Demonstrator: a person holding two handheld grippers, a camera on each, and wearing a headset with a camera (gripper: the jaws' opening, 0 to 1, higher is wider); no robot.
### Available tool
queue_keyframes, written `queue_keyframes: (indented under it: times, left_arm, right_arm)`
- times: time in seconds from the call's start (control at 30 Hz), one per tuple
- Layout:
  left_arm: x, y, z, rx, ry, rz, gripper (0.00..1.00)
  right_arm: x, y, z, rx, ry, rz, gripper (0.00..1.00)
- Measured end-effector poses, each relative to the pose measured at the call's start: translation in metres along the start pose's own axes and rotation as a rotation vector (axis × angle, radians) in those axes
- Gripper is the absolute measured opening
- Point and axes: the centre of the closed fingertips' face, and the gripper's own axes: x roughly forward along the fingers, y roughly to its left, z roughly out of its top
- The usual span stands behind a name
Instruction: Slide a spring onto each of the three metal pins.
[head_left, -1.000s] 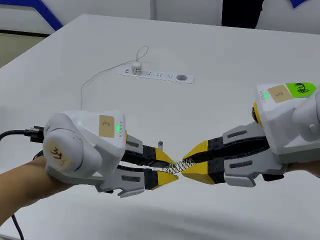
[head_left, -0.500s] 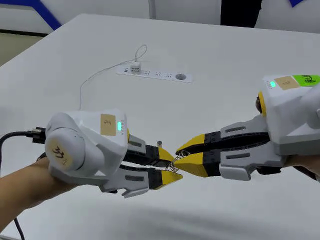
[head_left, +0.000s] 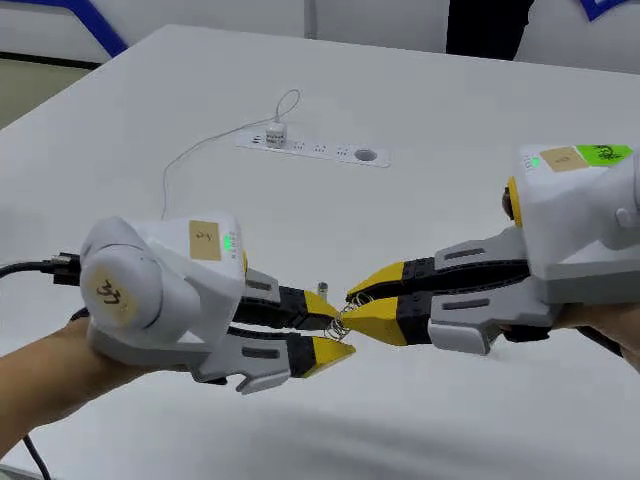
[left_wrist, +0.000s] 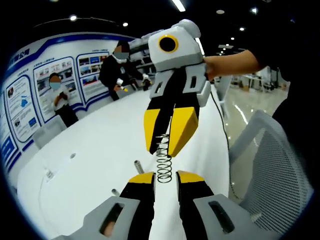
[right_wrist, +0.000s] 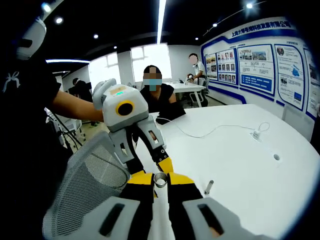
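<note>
White table (head_left: 450, 110) carried the lot, with a power strip (head_left: 312, 148) well off at 12 o'clock. The change we logged: a second ago the spring (head_left: 343, 319) was drawn out long between the two grippers. Now the tips had closed in nearly nose to nose and the coil was bunched short.

The left gripper (head_left: 338, 336) reached in from 8 o'clock, roughly level, with a bare forearm (head_left: 40, 385) behind it. The right gripper (head_left: 350, 308) reached in from 3 o'clock, tipped slightly down toward the meeting point. Both were held up off the table.

In the left gripper view, its jaws were pinched on the near end of the spring and the right gripper's jaws were clamped on the far end. In the right gripper view, the coil's open ring sat between that gripper's jaws.

One pin (head_left: 322, 289) stood upright on the table, at 11 o'clock just beside the tips, and it was bare. The spring hung in the air, gripped at both ends and on no pin.

We judged this a regrip or hand-over, with threading onto that pin not yet begun.
</note>
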Motion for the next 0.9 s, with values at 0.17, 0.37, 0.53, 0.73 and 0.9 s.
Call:
queue_keyframes:
  times: [0.17,0.37,0.53,0.73,0.9]
  left_arm:
    - [-0.007,0.006,-0.008,-0.029,0.017,0.032,0.31]
    - [-0.022,0.019,-0.020,-0.094,0.028,0.105,0.42]
    - [-0.034,0.030,-0.034,-0.159,0.046,0.174,0.52]
    - [-0.045,0.038,-0.037,-0.216,0.012,0.228,0.59]
    - [-0.046,0.039,-0.042,-0.219,0.028,0.242,0.59]
  right_arm:
    - [0.001,-0.006,0.002,-0.002,0.009,-0.009,0.10]
    - [0.004,-0.024,0.006,0.027,0.014,-0.044,0.10]
    - [0.007,-0.042,0.004,0.062,0.030,-0.097,0.10]
    - [0.012,-0.063,-0.004,0.077,0.061,-0.166,0.10]
    - [0.019,-0.075,-0.009,0.068,0.096,-0.196,0.10]
